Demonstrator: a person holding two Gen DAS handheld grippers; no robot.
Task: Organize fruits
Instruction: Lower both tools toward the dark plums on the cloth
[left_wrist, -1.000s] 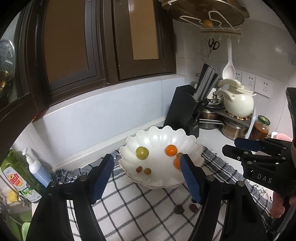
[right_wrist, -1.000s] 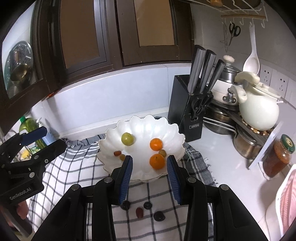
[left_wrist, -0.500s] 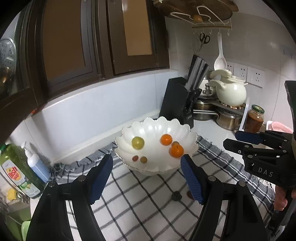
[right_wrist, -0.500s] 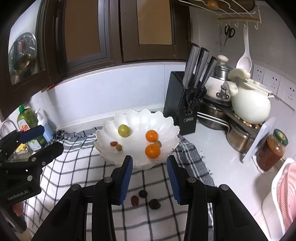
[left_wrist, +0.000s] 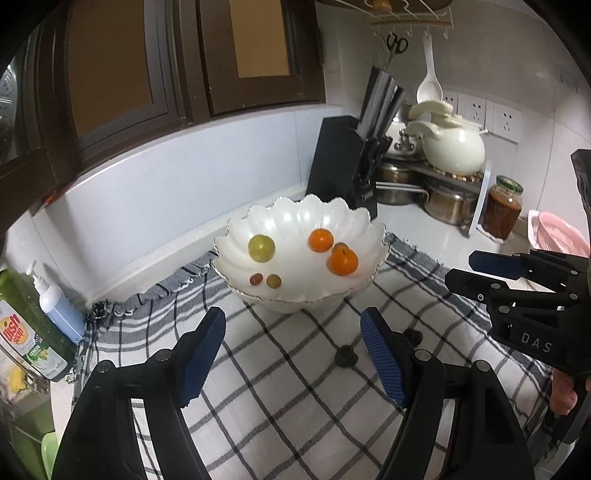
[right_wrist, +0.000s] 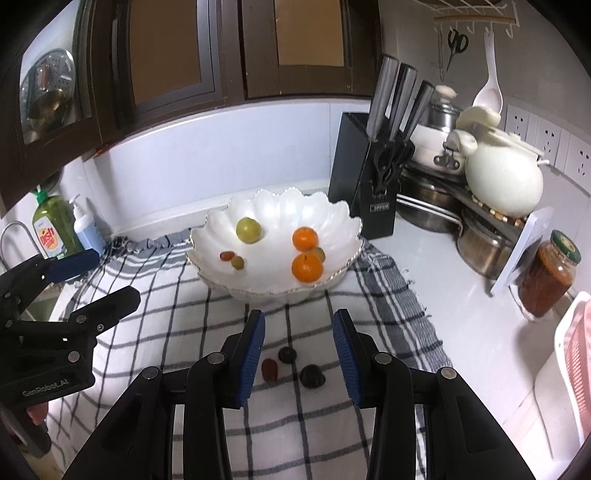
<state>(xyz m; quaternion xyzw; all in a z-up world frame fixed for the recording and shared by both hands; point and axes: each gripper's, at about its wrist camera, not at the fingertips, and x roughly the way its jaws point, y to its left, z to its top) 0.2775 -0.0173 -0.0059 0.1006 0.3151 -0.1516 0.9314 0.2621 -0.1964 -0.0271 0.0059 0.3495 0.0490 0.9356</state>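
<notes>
both tools pulled back from bowl (right_wrist: 273, 236) | left tool (left_wrist: 291, 349) wide open, empty | right tool (right_wrist: 299, 347) half open, empty | three dark fruits (right_wrist: 288, 354) on cloth (right_wrist: 155, 325) next

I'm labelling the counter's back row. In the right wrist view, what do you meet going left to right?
Green dish soap bottle → white pump bottle → white scalloped bowl → black knife block → white ceramic pot → sauce jar → pink basket.
</notes>
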